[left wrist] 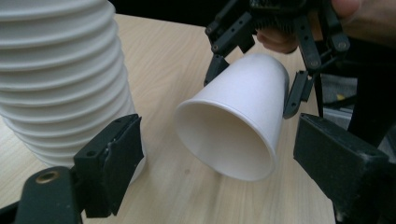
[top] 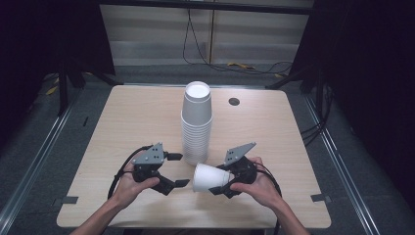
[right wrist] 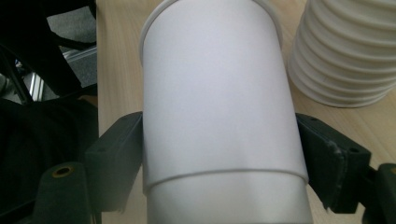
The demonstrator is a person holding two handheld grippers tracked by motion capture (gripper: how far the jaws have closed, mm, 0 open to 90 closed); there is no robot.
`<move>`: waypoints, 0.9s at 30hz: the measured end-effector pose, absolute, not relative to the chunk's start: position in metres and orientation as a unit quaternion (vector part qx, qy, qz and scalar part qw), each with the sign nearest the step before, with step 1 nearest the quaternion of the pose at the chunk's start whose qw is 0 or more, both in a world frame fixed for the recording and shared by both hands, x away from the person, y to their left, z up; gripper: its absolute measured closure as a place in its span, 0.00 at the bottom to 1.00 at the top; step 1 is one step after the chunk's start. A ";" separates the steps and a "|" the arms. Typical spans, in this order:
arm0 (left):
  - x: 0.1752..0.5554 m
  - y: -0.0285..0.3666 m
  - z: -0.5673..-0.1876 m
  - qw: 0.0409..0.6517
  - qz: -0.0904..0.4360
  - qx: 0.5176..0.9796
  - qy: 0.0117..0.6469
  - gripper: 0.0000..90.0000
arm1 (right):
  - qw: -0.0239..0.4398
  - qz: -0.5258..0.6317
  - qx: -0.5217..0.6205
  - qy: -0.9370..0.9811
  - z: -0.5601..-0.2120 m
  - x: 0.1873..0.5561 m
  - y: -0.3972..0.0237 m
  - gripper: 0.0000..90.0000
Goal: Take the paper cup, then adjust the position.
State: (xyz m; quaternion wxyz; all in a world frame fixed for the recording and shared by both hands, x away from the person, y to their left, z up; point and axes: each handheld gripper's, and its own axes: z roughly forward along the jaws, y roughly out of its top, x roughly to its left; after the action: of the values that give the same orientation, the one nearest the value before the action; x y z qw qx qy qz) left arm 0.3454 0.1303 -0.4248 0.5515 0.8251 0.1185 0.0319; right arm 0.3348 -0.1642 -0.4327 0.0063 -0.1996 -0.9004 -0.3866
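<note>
A tall stack of white paper cups [top: 197, 122] stands upside down at the table's middle. In front of it my right gripper [top: 218, 178] is shut on a single white paper cup [top: 208, 177], held on its side with the mouth toward my left gripper [top: 177, 170]. The left gripper is open, nothing between its fingers, a short way left of the cup's mouth. In the left gripper view the cup [left wrist: 238, 121] opens toward the camera, gripped near its base by the right gripper [left wrist: 254, 86], with the stack [left wrist: 60, 79] at left. In the right gripper view both pads [right wrist: 119, 154] press the cup [right wrist: 219, 102].
The light wooden table [top: 137, 117] has a small dark round grommet [top: 234, 102] behind the stack to the right. Black cables [top: 195, 49] run over the floor beyond the far edge. Dark curtains flank the table on both sides.
</note>
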 end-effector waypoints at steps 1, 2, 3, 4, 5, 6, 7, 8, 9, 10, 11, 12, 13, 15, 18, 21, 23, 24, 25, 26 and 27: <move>0.346 0.131 -0.425 0.556 0.030 0.821 0.123 0.17 | 0.007 -0.390 -0.201 -0.898 -0.433 0.335 -0.165 0.23; 0.347 0.131 -0.426 0.559 0.027 0.819 0.126 0.17 | 0.008 -0.396 -0.201 -0.896 -0.434 0.336 -0.167 0.23; 0.347 0.131 -0.426 0.559 0.027 0.819 0.126 0.17 | 0.008 -0.396 -0.201 -0.896 -0.434 0.336 -0.167 0.23; 0.348 0.131 -0.428 0.562 0.022 0.817 0.128 0.17 | 0.007 -0.404 -0.205 -0.891 -0.434 0.338 -0.169 0.23; 0.349 0.130 -0.430 0.562 0.014 0.817 0.129 0.17 | 0.009 -0.411 -0.208 -0.887 -0.434 0.338 -0.170 0.23; 0.350 0.130 -0.432 0.562 0.003 0.817 0.128 0.17 | 0.012 -0.419 -0.209 -0.884 -0.434 0.339 -0.171 0.23; 0.351 0.129 -0.433 0.561 -0.002 0.819 0.126 0.17 | 0.011 -0.424 -0.209 -0.881 -0.434 0.339 -0.171 0.23; 0.351 0.128 -0.434 0.562 -0.001 0.818 0.126 0.17 | 0.010 -0.430 -0.210 -0.878 -0.434 0.339 -0.172 0.23; 0.351 0.128 -0.434 0.562 -0.001 0.818 0.126 0.17 | 0.009 -0.434 -0.209 -0.876 -0.434 0.339 -0.172 0.23; 0.352 0.128 -0.434 0.567 0.007 0.814 0.124 0.17 | 0.010 -0.440 -0.209 -0.873 -0.434 0.339 -0.173 0.23; 0.352 0.128 -0.434 0.567 0.007 0.814 0.124 0.17 | 0.009 -0.446 -0.208 -0.870 -0.434 0.339 -0.173 0.23; 0.351 0.129 -0.432 0.573 0.013 0.810 0.124 0.17 | 0.010 -0.450 -0.207 -0.869 -0.435 0.339 -0.173 0.23; 0.351 0.129 -0.432 0.573 0.013 0.810 0.124 0.17 | 0.009 -0.454 -0.207 -0.867 -0.435 0.339 -0.174 0.23; 0.351 0.130 -0.431 0.580 0.015 0.805 0.126 0.17 | 0.009 -0.458 -0.208 -0.864 -0.435 0.339 -0.174 0.23; 0.351 0.132 -0.430 0.589 0.022 0.797 0.130 0.17 | 0.012 -0.476 -0.208 -0.854 -0.438 0.339 -0.175 0.23; 0.349 0.130 -0.430 0.592 0.021 0.796 0.122 0.17 | 0.002 -0.487 -0.207 -0.849 -0.441 0.338 -0.174 0.23; 0.349 0.130 -0.430 0.591 0.026 0.797 0.120 0.17 | 0.000 -0.493 -0.208 -0.845 -0.442 0.337 -0.175 0.23; 0.348 0.129 -0.430 0.594 0.026 0.796 0.117 0.17 | 0.001 -0.498 -0.208 -0.842 -0.443 0.338 -0.175 0.23; 0.347 0.128 -0.431 0.596 0.022 0.794 0.119 0.17 | -0.003 -0.508 -0.207 -0.836 -0.443 0.338 -0.175 0.23; 0.347 0.127 -0.430 0.598 0.013 0.792 0.117 0.17 | 0.000 -0.514 -0.205 -0.833 -0.443 0.337 -0.176 0.23; 0.347 0.127 -0.431 0.602 0.009 0.790 0.116 0.17 | 0.000 -0.521 -0.201 -0.830 -0.443 0.337 -0.176 0.23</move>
State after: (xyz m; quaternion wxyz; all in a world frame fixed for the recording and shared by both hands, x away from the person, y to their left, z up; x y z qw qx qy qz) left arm 0.3465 0.1270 -0.4306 0.6016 0.7903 0.1163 0.0090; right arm 0.3374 -0.1756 -0.4432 0.0003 -0.2007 -0.8296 -0.5211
